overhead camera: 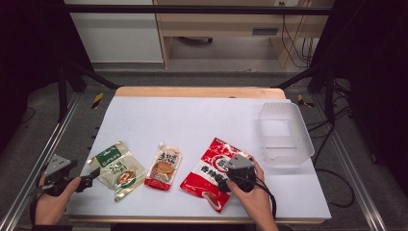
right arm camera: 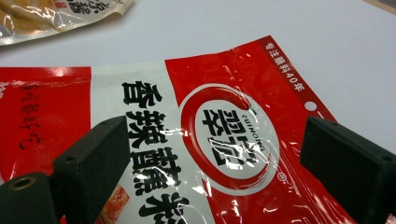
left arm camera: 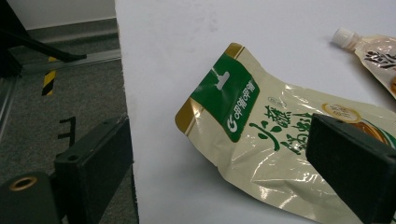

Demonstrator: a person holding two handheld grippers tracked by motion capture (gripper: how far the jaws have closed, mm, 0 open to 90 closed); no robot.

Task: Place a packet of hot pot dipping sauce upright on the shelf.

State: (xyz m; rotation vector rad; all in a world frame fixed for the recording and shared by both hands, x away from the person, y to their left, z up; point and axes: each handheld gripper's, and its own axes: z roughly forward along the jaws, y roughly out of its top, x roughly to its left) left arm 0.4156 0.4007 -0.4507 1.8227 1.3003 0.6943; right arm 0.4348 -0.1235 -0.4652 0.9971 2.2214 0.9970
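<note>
The red pouch (overhead camera: 211,173) lay flat at the surface's (overhead camera: 192,120) front right, the right tool (overhead camera: 231,179) over it, jaws apart. The left tool (overhead camera: 89,182), jaws apart, sat at the green-and-gold pouch (overhead camera: 118,169), perhaps touching. An orange spouted pouch (overhead camera: 163,166) lay between; a clear tub (overhead camera: 285,134) stood right.

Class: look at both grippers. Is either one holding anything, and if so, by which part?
Nothing is held. The left gripper is open beside the green packet; the right gripper is open over the red packet, its jaws apart above the printed face.
</note>
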